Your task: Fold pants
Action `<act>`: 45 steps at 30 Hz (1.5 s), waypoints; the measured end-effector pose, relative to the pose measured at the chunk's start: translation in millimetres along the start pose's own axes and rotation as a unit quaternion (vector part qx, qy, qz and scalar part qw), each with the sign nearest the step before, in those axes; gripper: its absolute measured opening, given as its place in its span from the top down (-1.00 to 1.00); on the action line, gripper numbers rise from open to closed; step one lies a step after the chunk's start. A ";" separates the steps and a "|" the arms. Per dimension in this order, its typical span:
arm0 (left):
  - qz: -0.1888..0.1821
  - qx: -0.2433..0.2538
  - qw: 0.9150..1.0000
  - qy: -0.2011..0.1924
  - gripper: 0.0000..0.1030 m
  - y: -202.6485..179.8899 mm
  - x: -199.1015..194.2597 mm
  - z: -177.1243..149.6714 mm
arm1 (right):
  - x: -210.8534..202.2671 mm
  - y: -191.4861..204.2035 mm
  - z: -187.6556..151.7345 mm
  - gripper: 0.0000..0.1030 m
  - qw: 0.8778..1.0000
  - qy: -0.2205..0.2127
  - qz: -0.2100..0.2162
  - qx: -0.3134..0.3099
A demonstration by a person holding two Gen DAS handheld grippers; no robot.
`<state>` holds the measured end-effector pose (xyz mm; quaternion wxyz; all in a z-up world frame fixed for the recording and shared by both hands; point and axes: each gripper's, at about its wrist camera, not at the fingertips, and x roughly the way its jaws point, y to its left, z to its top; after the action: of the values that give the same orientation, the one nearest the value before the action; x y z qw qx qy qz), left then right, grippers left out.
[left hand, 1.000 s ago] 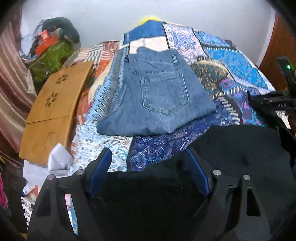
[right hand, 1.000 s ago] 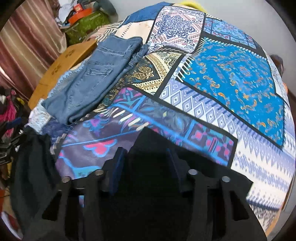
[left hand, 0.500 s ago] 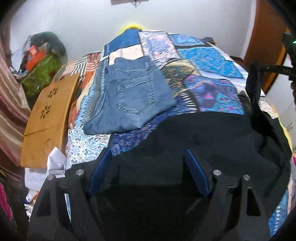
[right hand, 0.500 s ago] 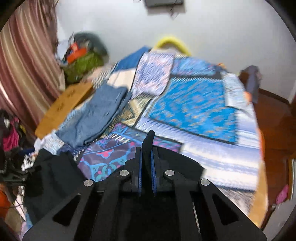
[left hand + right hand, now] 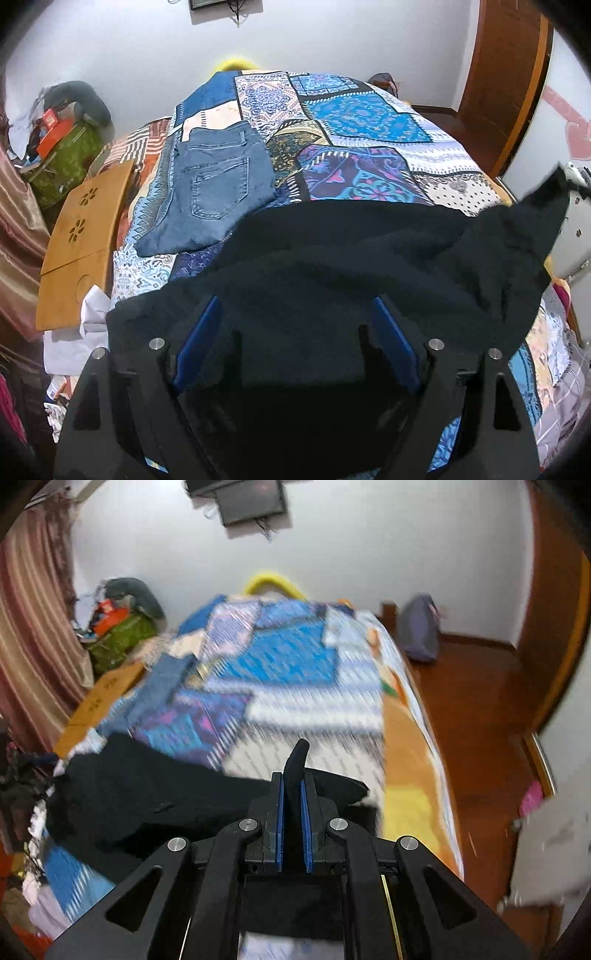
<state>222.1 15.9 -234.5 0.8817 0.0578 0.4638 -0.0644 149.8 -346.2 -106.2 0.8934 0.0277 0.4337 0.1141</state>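
Observation:
Black pants (image 5: 351,258) lie bunched across the near end of the patchwork bed (image 5: 369,118). My left gripper (image 5: 295,317) stands wide open over them. The dark cloth fills the gap and hides its tips, but the blue pads (image 5: 199,332) show bare. From there the cloth stretches to a raised corner at the right. My right gripper (image 5: 293,779) is shut on a fold of the black pants (image 5: 147,794), which sticks up between its pads. It is held above the bed's right edge, and this view is blurred by motion.
Folded blue jeans (image 5: 218,184) lie on the bed's left side. A wooden lap table (image 5: 85,236) leans beside the bed, with a green bag and clutter (image 5: 66,155) behind it. Wooden floor (image 5: 472,709), a purple bag (image 5: 421,631) and a brown door (image 5: 506,74) are on the right.
The right gripper closed on the black cloth, then rose and swung right, pulling a corner up. The left gripper drew back and up, and the pants now spread wider across the bed.

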 end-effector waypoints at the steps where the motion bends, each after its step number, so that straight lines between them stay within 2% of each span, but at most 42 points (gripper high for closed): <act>1: 0.000 -0.001 1.000 -0.001 -0.63 0.0 -1.8 -3.1 | 2.4 -5.6 -12.6 0.86 1.000 0.009 -0.008 0.006; 5: 0.005 -0.010 1.000 -0.003 -0.64 4.4 -5.7 -8.0 | 22.7 -22.0 -57.2 0.81 0.997 0.056 -0.034 0.036; 8: 0.008 -0.025 1.000 -0.005 -0.64 17.8 -10.5 -12.7 | 35.1 -29.7 -75.0 0.63 0.992 0.096 -0.062 0.050; 10: 0.016 -0.033 0.999 -0.011 -0.64 29.1 -15.8 -14.8 | 32.2 -32.6 -76.9 0.48 0.990 0.104 -0.079 0.050; 12: 0.027 -0.042 0.998 -0.022 -0.64 45.7 -23.0 -16.6 | 25.3 -26.5 -63.6 0.39 0.991 0.090 -0.085 0.045; 16: 0.050 -0.065 0.996 -0.035 -0.64 86.3 -32.3 -18.0 | 13.4 7.9 -29.2 0.13 0.997 0.044 -0.056 0.011; 21: 0.076 -0.091 0.993 -0.031 -0.65 144.5 -27.1 -17.2 | 32.5 82.4 20.6 0.11 0.997 0.013 -0.010 -0.074; 24: 0.084 -0.105 0.991 -0.015 -0.64 180.4 -10.1 -17.1 | 59.9 130.6 45.7 0.10 0.993 0.011 0.039 -0.109; 26: 0.079 -0.117 0.990 -0.004 -0.64 197.3 2.8 -18.7 | 85.4 165.3 60.9 0.10 0.988 0.021 0.082 -0.129; 29: 0.054 -0.146 0.988 0.020 -0.62 224.3 31.1 -23.2 | 122.7 206.6 70.9 0.10 0.978 0.044 0.123 -0.161; 33: 0.012 -0.170 0.984 0.057 -0.31 240.8 69.6 -29.8 | 173.8 260.4 75.9 0.10 0.960 0.089 0.158 -0.212; 37: -0.018 -0.179 0.979 0.093 -0.14 240.2 99.6 -37.1 | 219.8 299.0 73.3 0.10 0.942 0.144 0.182 -0.243; 40: -0.040 -0.182 0.979 0.087 0.02 238.7 103.7 -41.0 | 246.2 321.2 63.2 0.10 0.924 0.192 0.206 -0.260; 41: -0.046 -0.184 0.978 0.083 0.12 238.3 103.1 -41.5 | 252.0 326.5 60.7 0.10 0.918 0.204 0.216 -0.264; 42: -0.047 -0.187 0.978 0.080 0.21 237.9 101.7 -42.0 | 255.2 331.4 56.7 0.22 0.911 0.213 0.226 -0.271; 44: -0.038 -0.187 0.979 0.072 0.35 236.6 97.6 -43.3 | 251.7 340.5 51.7 0.48 0.906 0.199 0.219 -0.303; 45: -0.031 -0.179 0.981 0.068 0.44 233.8 95.2 -43.6 | 247.6 344.2 48.8 0.73 0.905 0.186 0.210 -0.321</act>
<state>279.4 247.5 -327.8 0.8417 -0.1112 0.5283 -0.0041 274.0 47.4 -215.1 0.7121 -0.1916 0.5165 0.4352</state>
